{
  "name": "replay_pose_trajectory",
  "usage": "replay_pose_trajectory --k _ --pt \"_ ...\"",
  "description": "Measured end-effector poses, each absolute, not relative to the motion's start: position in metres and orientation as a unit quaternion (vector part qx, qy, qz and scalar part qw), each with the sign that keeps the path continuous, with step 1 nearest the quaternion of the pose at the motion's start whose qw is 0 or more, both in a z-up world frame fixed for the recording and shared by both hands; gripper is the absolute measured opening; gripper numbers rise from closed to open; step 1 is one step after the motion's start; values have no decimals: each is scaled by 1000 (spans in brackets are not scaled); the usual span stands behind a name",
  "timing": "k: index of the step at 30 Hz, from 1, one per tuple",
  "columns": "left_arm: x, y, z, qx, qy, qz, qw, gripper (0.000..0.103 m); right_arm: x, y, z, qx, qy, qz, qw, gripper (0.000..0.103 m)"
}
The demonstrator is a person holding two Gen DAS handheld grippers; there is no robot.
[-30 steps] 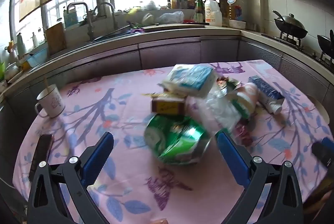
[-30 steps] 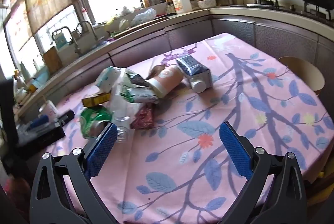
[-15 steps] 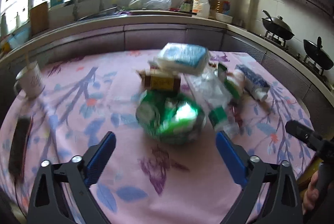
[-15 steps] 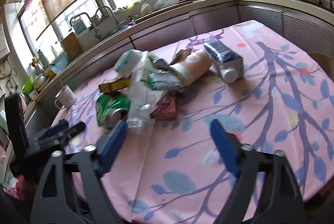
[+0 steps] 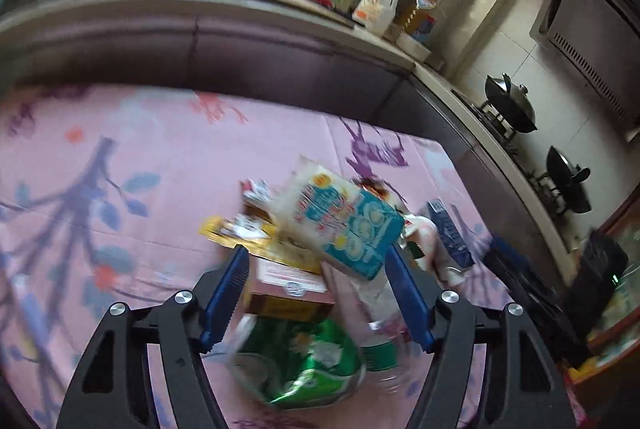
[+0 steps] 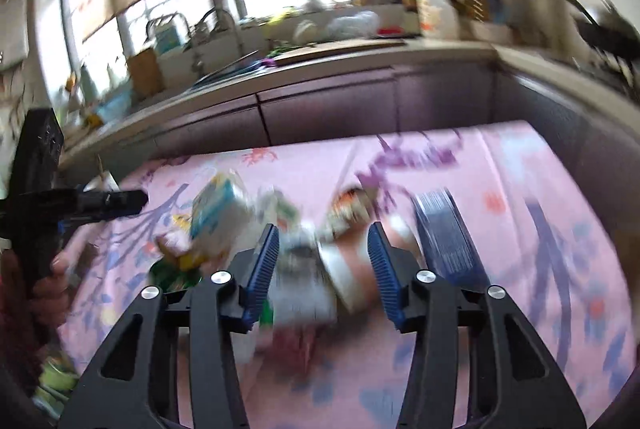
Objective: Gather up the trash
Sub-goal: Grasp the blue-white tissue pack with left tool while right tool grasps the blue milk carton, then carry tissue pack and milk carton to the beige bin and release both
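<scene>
Trash pile (image 5: 320,257) sits mid-table on the pink floral cloth (image 5: 120,149). Left gripper (image 5: 316,293) and right gripper (image 6: 322,265) both closing around it, nothing pinched yet.

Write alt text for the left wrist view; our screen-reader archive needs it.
The left tongs, jaws closing but gripping nothing yet, straddle a trash pile on a pink floral tablecloth: a blue-and-white packet atop a pink box, with a crumpled green wrapper nearest. A kitchen counter curves behind.
</scene>
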State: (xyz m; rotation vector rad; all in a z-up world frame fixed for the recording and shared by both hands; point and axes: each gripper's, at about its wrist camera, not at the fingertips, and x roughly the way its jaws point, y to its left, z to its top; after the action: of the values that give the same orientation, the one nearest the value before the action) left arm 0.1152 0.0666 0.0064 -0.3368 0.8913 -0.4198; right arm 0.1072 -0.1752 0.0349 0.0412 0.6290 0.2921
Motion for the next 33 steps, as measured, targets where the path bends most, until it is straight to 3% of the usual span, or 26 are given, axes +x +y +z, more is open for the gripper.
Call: replay_pose_trajectory --k 2,4,5,10,14,15,17,19,21,24,25,33 --pt "123 65 0 -181 443 -205 854 71 131 -159 30 -5 314 157 936 41" --pt "134 65 -6 -201 456 -203 843 89 150 -147 23 -29 320 163 933 40" --pt "137 66 -8 -209 459 -197 841 91 158 -139 17 -38 327 175 928 39" --pt "157 61 -11 -215 475 -197 831 94 140 -109 7 -52 332 256 906 39" --pt "164 43 -18 -162 492 -181 836 94 116 -87 -1 -48 336 304 890 39" --pt "166 39 -20 -144 495 -178 838 93 112 -86 -3 -38 339 313 886 39" --pt "164 27 -23 -101 503 -169 841 73 105 -91 -2 -19 338 316 886 39" --pt "162 26 -24 -89 506 -170 841 65 94 -110 5 4 326 305 895 39" --pt "159 30 -20 -87 499 -165 846 62 80 -138 14 16 298 271 915 41" --pt "152 39 -11 -88 479 -160 859 58 67 -193 20 22 264 167 950 70" --pt "148 44 -6 -90 469 -158 864 58 67 -210 20 26 261 135 955 75" --pt "114 66 28 -108 414 -167 888 58 97 -270 -25 25 349 50 935 84"
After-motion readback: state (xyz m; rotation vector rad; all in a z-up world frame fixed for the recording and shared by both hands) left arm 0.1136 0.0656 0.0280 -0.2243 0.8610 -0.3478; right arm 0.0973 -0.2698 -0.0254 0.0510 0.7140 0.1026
